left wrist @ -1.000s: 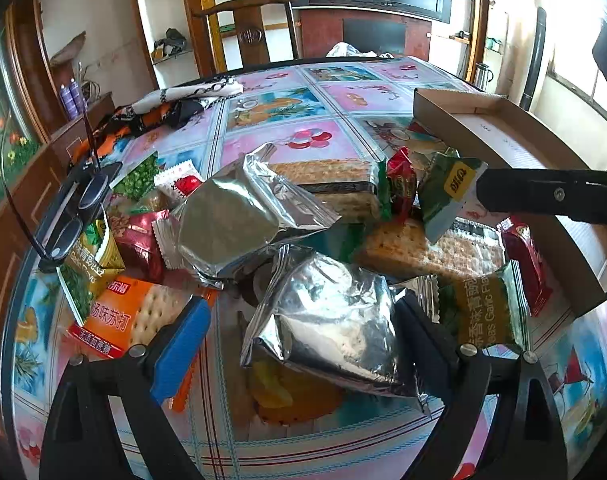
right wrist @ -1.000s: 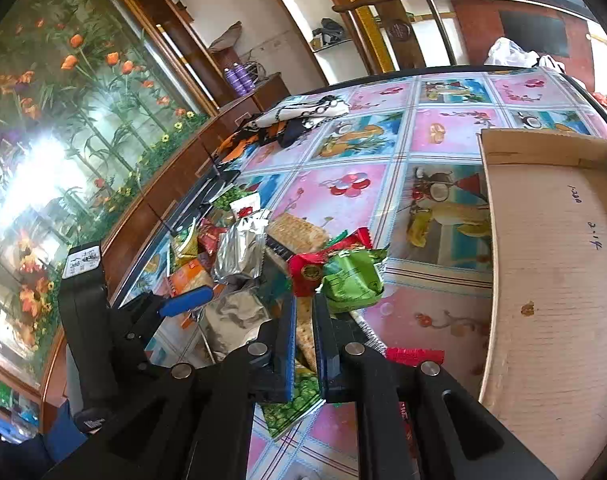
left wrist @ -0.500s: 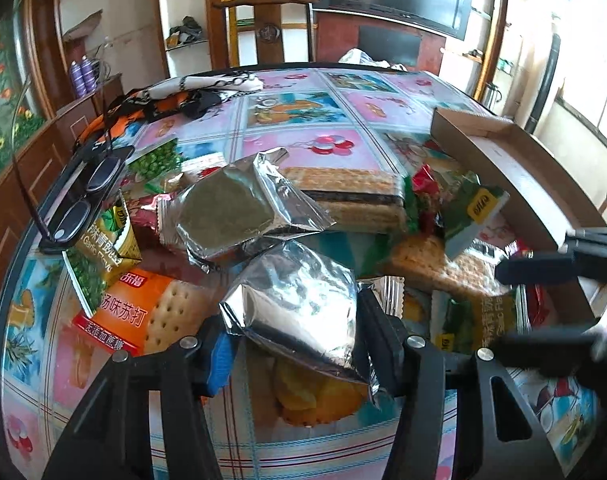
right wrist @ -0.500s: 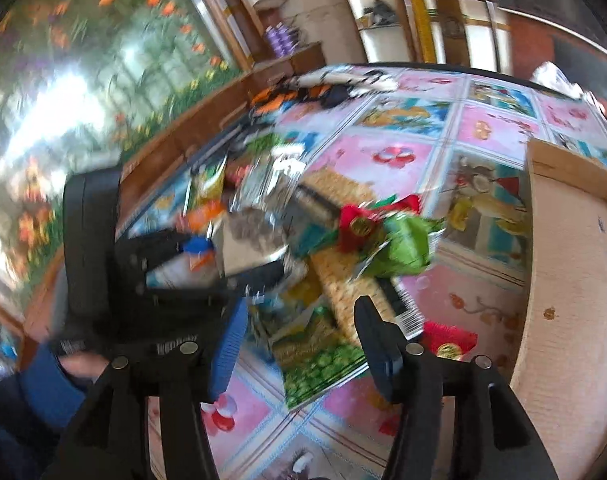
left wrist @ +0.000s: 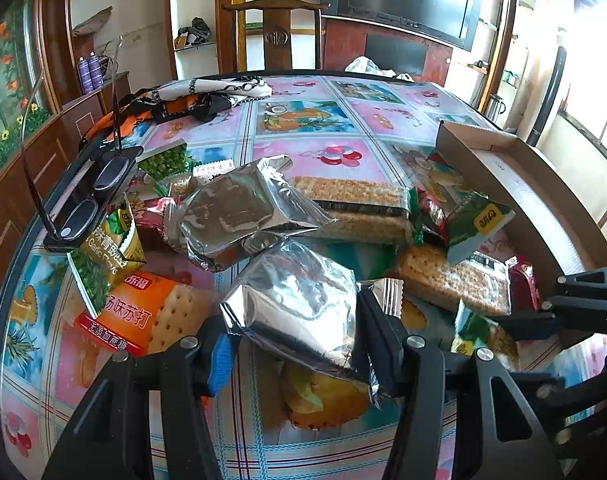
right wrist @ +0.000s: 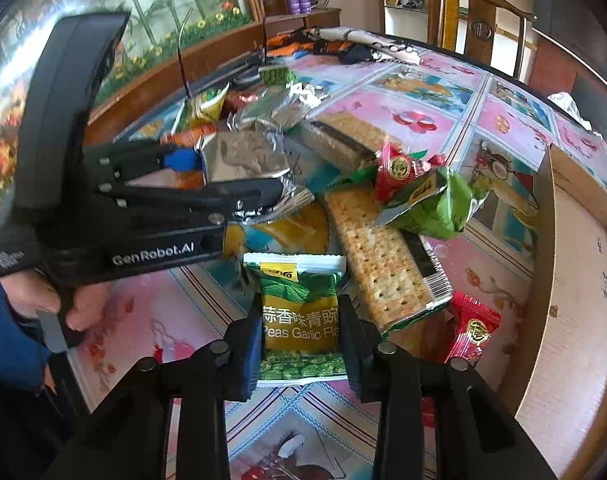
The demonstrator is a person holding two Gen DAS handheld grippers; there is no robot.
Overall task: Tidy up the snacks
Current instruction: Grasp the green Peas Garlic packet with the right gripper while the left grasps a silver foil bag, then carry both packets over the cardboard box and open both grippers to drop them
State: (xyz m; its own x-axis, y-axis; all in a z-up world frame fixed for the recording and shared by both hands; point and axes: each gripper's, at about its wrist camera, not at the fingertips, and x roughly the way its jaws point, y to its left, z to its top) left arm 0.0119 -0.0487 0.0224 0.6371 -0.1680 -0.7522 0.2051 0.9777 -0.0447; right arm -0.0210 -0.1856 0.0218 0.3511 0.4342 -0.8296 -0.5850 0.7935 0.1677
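Left gripper (left wrist: pixel 293 344): fingers against both sides of a foil pack (left wrist: pixel 299 312), pinching it; seen from the right wrist too, foil clamped between the pads.
Reason for hold: probably the first pick off the near edge of the heap, bound for the box.
Right gripper (right wrist: pixel 301 344): fingers astride a pea pack (right wrist: pixel 299 320), touching or all but touching its 2 long edges; hard to say whether squeezing yet.
Reason for stance: pack lies flat on the table (right wrist: pixel 403 116), so a straddle across its narrow width suits a side pinch.
Snack heap: middle of the table, left of the box; 2 foil packs, cracker sleeve (right wrist: pixel 379 264), green bag (right wrist: pixel 435 208), red sweets (right wrist: pixel 473 328), orange cracker pack (left wrist: pixel 143 312).
Box (left wrist: pixel 515 184): cardboard, right side of the table, open top, likely the goal; nothing seen inside it.
Far-left clutter: glasses (left wrist: pixel 87 196) on a black case, lying over more pea packs.
Hidden: lower half of the pea pack behind the fingers; what lies under the foil packs; far right of the box cut off by the frame.
Hard to make out: whether the held foil pack has left the table.
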